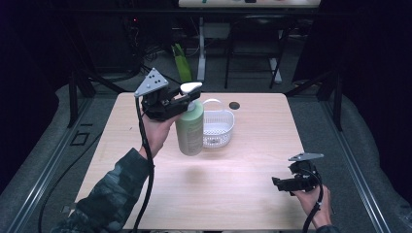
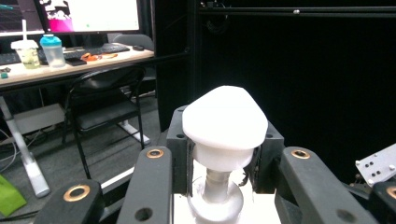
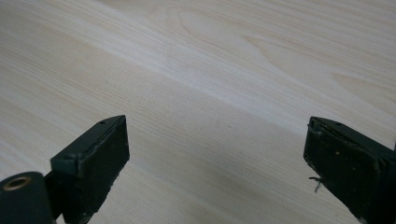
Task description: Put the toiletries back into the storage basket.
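A pale green pump bottle (image 1: 189,130) with a white pump head (image 1: 191,87) hangs just above the wooden table (image 1: 228,194), casting a shadow under it. My left gripper (image 1: 187,100) is shut on the bottle's neck right under the pump head (image 2: 224,122), and its black jaws press in from both sides in the left gripper view, where the left gripper (image 2: 224,161) points level. At the table's front right my right gripper (image 1: 279,185) rests low and open. The right gripper (image 3: 219,163) has only bare wood between its fingers.
A small white basket (image 1: 231,119) with a handle stands right behind the bottle, to its right. A small dark disc (image 1: 234,105) lies near the table's far edge. Beyond the table are chairs, desk legs and cables on the floor.
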A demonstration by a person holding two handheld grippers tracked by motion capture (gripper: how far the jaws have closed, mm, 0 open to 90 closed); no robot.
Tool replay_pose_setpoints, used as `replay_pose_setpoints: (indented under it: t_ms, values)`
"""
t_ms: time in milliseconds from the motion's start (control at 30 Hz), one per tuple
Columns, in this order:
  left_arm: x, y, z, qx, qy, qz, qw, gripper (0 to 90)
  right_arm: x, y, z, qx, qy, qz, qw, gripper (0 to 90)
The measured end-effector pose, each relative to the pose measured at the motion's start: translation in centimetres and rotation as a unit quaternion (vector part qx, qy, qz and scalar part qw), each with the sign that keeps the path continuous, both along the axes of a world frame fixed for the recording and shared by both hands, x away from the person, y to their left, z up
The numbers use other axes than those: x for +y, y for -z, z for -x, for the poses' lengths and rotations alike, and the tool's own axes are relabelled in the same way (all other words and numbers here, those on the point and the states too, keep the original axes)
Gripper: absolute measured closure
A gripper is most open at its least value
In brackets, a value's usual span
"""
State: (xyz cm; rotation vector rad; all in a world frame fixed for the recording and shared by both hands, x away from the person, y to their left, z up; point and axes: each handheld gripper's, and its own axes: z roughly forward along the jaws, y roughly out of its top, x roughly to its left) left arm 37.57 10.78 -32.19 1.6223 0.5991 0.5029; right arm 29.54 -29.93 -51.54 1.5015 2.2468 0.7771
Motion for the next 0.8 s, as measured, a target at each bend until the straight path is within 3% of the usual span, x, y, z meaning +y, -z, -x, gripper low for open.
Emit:
replay_pose_setpoints:
  t_ms: [800]
  values:
    - [-1.3, -2.6, -1.7, -0.013, -0.003, 0.010, 0.9999, 67.0, 0.0, 0.2, 0.0, 0.008, -0.004, 0.000, 1.0000, 6.6]
